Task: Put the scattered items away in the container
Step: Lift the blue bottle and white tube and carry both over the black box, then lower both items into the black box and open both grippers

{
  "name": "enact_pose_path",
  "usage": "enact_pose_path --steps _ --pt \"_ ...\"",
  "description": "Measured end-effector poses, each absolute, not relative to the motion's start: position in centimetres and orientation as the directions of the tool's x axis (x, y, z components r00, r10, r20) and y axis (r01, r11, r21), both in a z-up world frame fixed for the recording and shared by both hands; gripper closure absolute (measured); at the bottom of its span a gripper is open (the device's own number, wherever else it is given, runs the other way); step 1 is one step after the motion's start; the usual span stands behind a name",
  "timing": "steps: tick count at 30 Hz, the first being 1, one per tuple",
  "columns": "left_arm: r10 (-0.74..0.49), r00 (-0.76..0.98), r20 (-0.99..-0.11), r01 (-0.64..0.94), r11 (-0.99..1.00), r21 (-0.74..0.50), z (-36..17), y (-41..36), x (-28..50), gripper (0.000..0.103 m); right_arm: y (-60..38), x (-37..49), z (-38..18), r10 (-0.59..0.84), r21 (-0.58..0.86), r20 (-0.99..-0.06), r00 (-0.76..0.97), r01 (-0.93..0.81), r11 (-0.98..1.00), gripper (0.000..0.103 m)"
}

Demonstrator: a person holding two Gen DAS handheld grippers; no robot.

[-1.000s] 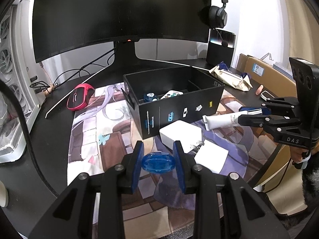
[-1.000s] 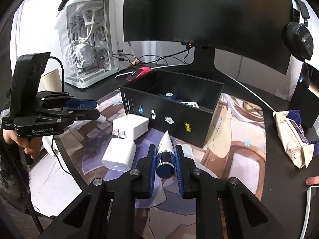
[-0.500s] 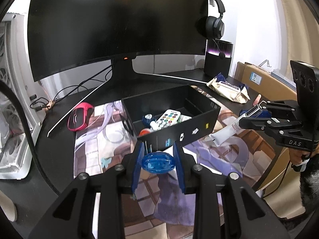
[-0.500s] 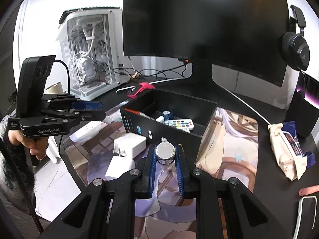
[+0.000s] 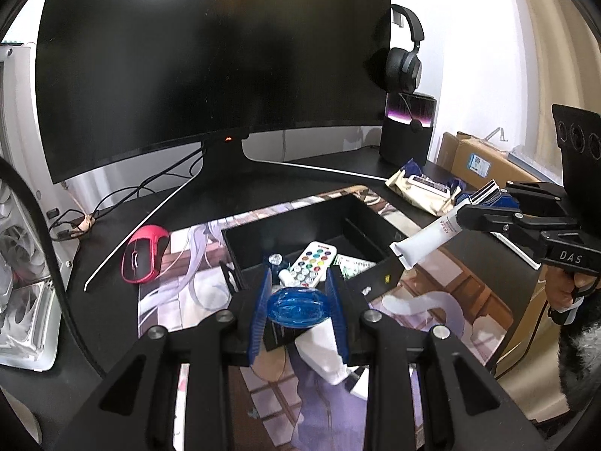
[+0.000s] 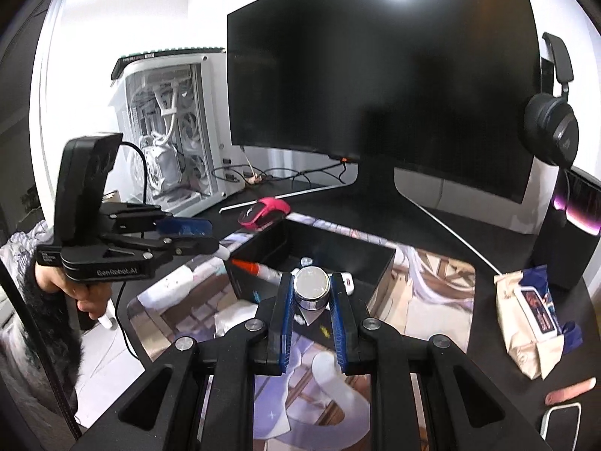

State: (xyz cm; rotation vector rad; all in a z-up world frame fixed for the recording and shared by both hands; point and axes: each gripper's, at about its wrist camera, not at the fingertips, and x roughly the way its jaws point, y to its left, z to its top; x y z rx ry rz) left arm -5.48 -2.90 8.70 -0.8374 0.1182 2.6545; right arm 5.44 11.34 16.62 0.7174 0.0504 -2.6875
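Desk with mat [image 5: 180, 312]: black box [image 5: 360, 221] central; left gripper [image 5: 298, 310] clamps blue case [image 5: 296, 306], hard, probably slick; right gripper [image 6: 311, 295] clamps soft white tube [image 5: 428, 238] near its cap, both above the box.

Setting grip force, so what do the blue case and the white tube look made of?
Blue case: hard translucent plastic, glossy, since light shows through it. White tube: soft matte plastic, probably; its crimped tail looks flat. Its cap appears shiny, chrome-like.
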Motion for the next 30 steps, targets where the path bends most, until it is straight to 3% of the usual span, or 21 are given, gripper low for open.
enact_pose_path --steps 10,30 --pt "0.330 -0.748 -0.576 -0.386 -0.922 -0.027 9.2 -2.0 -8.5 0.075 10.7 2.6 17.7 -0.359 0.083 -0.482 -0.799 0.366 -0.927 0.085" --pt "0.353 -0.708 -0.612 -0.402 -0.913 -0.061 7.5 -0.9 -13.9 0.075 9.7 -3.7 15.3 -0.377 0.140 -0.556 -0.741 0.364 -0.921 0.085"
